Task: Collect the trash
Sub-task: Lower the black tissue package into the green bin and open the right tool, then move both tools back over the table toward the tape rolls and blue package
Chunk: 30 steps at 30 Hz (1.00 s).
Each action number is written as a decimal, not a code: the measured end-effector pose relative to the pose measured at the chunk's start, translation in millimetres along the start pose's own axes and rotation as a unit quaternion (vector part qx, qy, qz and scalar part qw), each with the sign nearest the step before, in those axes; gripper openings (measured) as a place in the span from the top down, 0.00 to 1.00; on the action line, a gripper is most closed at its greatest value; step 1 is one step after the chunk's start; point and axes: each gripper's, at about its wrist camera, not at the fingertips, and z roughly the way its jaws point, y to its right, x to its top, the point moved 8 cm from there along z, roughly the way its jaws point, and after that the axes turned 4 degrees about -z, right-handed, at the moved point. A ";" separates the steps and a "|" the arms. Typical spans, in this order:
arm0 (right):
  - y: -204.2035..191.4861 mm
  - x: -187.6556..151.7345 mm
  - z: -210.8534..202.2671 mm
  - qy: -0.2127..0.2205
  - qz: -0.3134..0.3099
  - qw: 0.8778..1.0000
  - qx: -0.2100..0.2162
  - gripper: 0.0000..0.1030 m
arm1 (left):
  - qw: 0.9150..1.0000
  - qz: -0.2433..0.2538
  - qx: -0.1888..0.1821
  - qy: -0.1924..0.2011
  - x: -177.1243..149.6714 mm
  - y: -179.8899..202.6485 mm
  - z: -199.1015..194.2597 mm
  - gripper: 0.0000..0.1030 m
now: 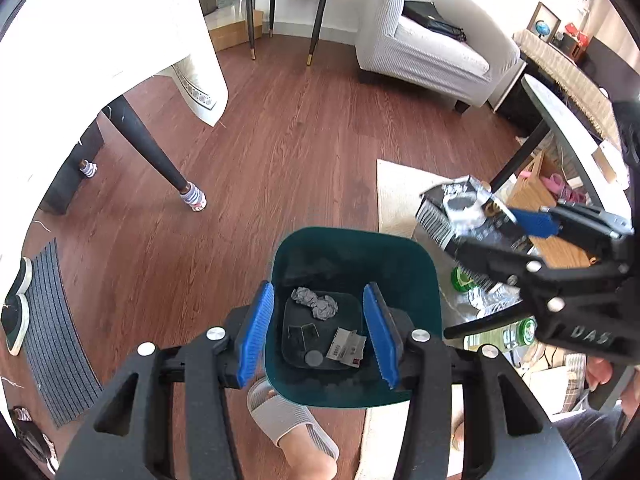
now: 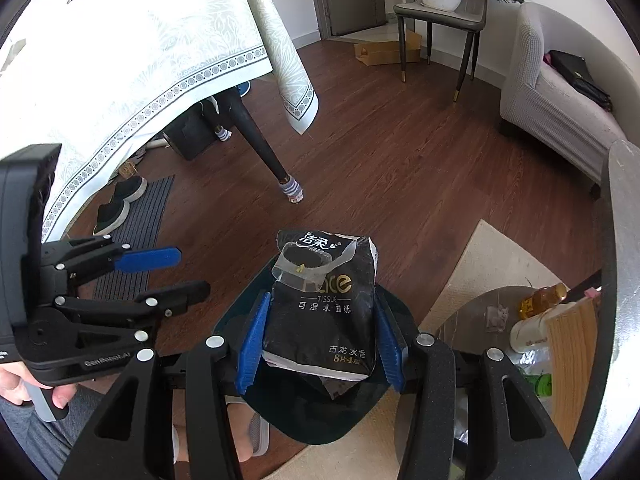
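A dark green trash bin [image 1: 416,264] stands on the floor below both grippers. Inside lie crumpled grey paper [image 1: 314,302], a small printed wrapper [image 1: 345,348] and a dark round cap [image 1: 313,358]. My left gripper [image 1: 318,336] is open and empty, right above the bin's mouth; it also shows at the left of the right wrist view [image 2: 176,276]. My right gripper [image 2: 320,344] is shut on a black tissue pack [image 2: 324,312] and holds it above the bin [image 2: 396,312]. In the left wrist view the pack [image 1: 456,212] hangs just right of the bin's rim.
A table leg with a striped sock [image 1: 192,196] and the hanging tablecloth [image 1: 200,60] are to the left. A dark mat [image 1: 60,332] with shoes lies at far left. A round low table [image 2: 480,320] with bottles [image 2: 540,300] stands right. A white sofa [image 1: 432,48] is behind.
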 end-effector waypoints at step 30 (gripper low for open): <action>-10.6 -63.1 46.5 -0.113 -0.048 0.992 -0.022 0.35 | 0.994 -0.019 -0.050 0.091 47.4 27.2 -65.0 0.62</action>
